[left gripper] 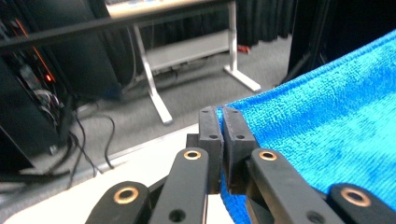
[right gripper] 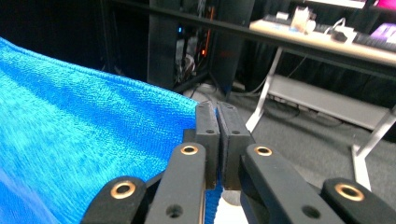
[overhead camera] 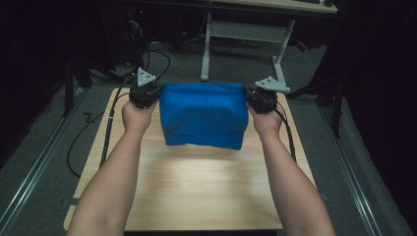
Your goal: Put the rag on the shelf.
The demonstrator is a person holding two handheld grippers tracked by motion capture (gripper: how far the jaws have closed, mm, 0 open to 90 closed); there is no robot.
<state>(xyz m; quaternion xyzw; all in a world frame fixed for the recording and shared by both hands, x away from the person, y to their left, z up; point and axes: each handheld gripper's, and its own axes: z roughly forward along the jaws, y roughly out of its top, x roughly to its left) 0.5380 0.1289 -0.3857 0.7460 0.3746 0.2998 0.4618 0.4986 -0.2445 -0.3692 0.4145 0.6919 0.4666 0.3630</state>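
Setting: dim room, grey carpeted floor (overhead camera: 44, 187); a light wooden table (overhead camera: 206, 196) in the foreground, a white-legged desk (overhead camera: 246, 34) beyond it, dark cables (overhead camera: 83, 142) trailing over the floor at the table's left.

Item: blue cloth (overhead camera: 204, 115), terry-textured. It hangs above the far half of the table, stretched level between the two grippers; its top edge runs straight from one to the other and its body drapes down toward the person. Whether the lower edge touches the tabletop cannot be told.

Left hand (overhead camera: 136, 117): forearm extended forward from the bottom of the high view, hand wrapped around the gripper body, at the cloth's upper left corner.

Right hand (overhead camera: 265, 120): forearm extended likewise, mirror pose, at the cloth's upper right corner.

Left gripper (left gripper: 222, 135): jaws pressed together, pinching the cloth's corner; in the left gripper view the fabric emerges from between the pads and spreads to the right.

Right gripper (right gripper: 217, 130): jaws clenched on the opposite corner; in the right gripper view a sliver of blue shows between the pads and the fabric spreads to the left.
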